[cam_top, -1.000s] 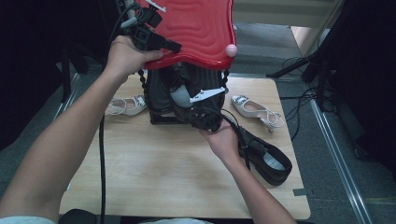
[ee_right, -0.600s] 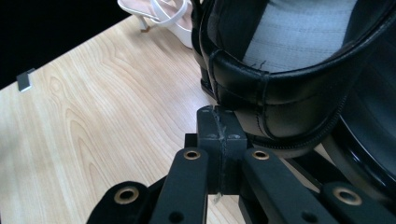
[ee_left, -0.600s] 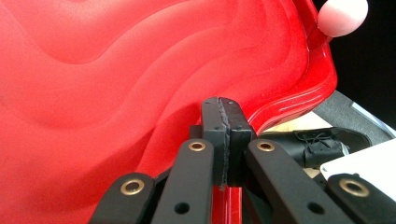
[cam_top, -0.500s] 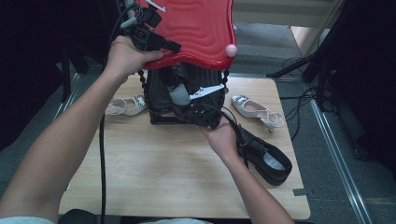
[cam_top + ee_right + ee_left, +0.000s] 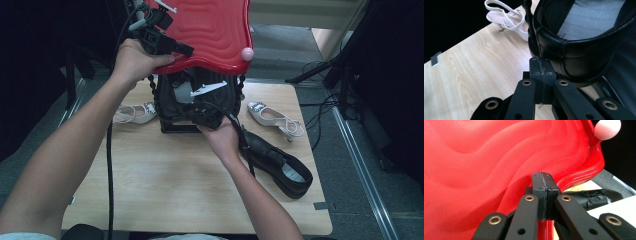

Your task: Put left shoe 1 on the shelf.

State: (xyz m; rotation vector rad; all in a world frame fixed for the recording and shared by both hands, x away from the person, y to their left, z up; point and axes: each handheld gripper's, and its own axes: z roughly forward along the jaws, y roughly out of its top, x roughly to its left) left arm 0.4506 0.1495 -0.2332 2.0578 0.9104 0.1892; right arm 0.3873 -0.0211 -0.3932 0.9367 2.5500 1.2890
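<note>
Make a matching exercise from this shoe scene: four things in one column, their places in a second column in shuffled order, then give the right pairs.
Things:
1. red lid
2. black shoe
3. white sandal
4. left gripper

Places:
A. flat on the table's right side, near the right forearm
B. clamped on the red lid's edge
C. raised above the black rack
D. on the table left of the rack

Pairs: 1-C, 2-A, 3-D, 4-B

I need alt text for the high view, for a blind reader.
The left gripper lifts a red lid off a black rack while the right gripper reaches inside. White sandals and a black shoe lie on the wooden table.
</note>
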